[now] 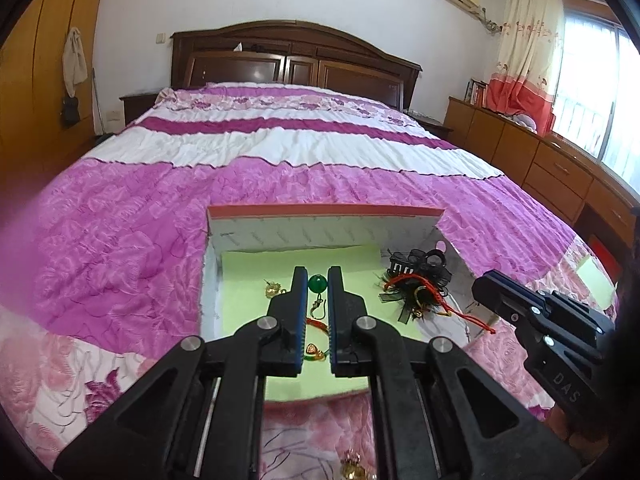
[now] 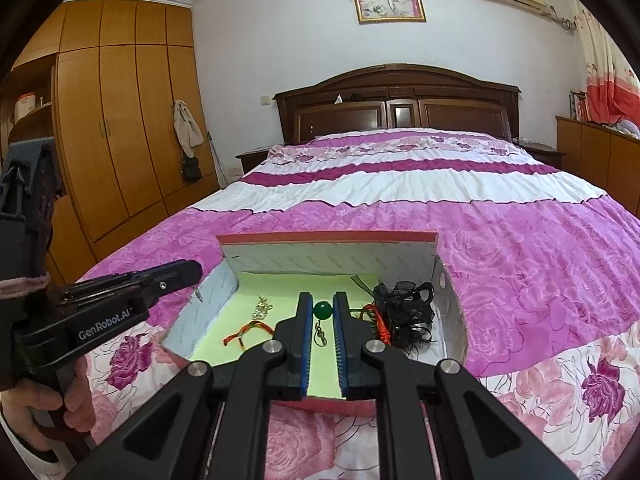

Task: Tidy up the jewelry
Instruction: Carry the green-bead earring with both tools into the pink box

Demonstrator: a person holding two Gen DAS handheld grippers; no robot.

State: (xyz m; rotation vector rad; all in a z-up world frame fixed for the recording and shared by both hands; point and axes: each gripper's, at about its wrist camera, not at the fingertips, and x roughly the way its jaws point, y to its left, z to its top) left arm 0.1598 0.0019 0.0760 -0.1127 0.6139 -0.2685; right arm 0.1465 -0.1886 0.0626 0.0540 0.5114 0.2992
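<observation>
An open red box (image 1: 324, 212) with a pale green liner (image 1: 280, 264) lies on the bed. In it are a green bead pendant (image 1: 317, 283), a gold charm (image 1: 273, 289), a red-orange cord bracelet (image 2: 246, 330) and a black hair bow with red cord (image 1: 420, 280). My left gripper (image 1: 317, 276) is open above the liner, with the bead seen between its fingertips. My right gripper (image 2: 322, 304) is open too, with the same bead (image 2: 322, 310) seen between its tips. Neither holds anything. Each gripper shows from the side in the other's view.
The box sits on a pink and white quilt (image 1: 120, 240). A gold trinket (image 1: 352, 466) lies on the quilt near the front edge. A wardrobe (image 2: 120, 120) stands left, the headboard (image 2: 396, 100) behind, a low cabinet (image 1: 540, 168) right.
</observation>
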